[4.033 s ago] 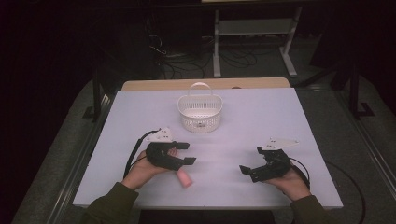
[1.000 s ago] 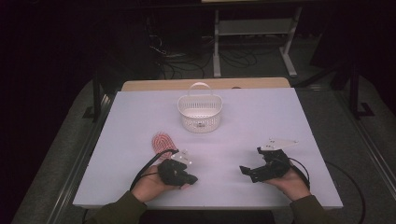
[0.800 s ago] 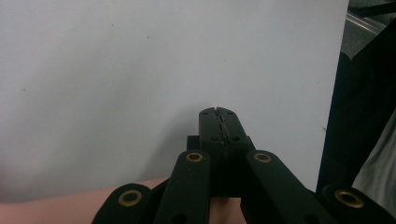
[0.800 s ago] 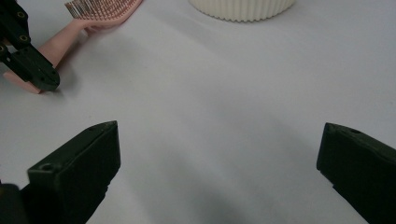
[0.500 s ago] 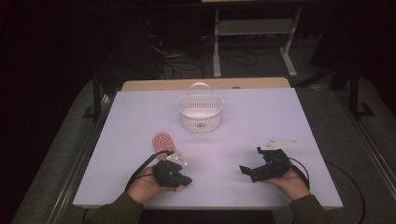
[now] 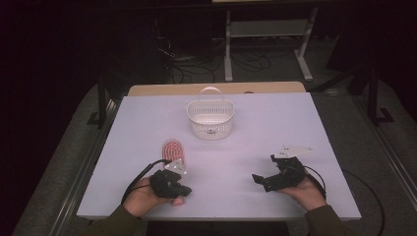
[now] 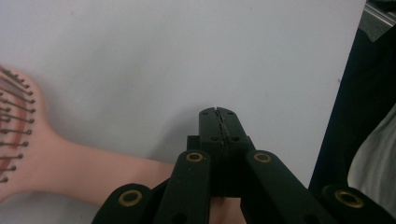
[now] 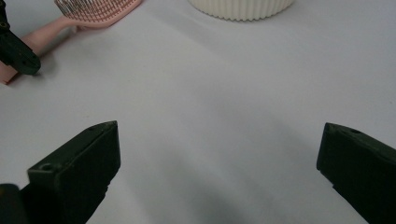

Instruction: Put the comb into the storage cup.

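Lying flat on the white table (image 6: pixel 295 128) near its front left, bristles up, a pink hairbrush (image 6: pixel 172 150), handle pointing toward the left gripper (image 7: pixel 218 122), jaws pressed together on nothing. Resting at the right, the right gripper (image 8: pixel 217 154), jaws spread wide. Risking, with closed jaws, nudging the handle aside, away from the white basket (image 6: pixel 210 118).

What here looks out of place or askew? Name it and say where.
Nothing is spilled or damaged. The pink plastic hairbrush lies flat on the white table, bristles up, outside the white slotted basket. Its handle runs under the shut left tongs, which grip nothing.
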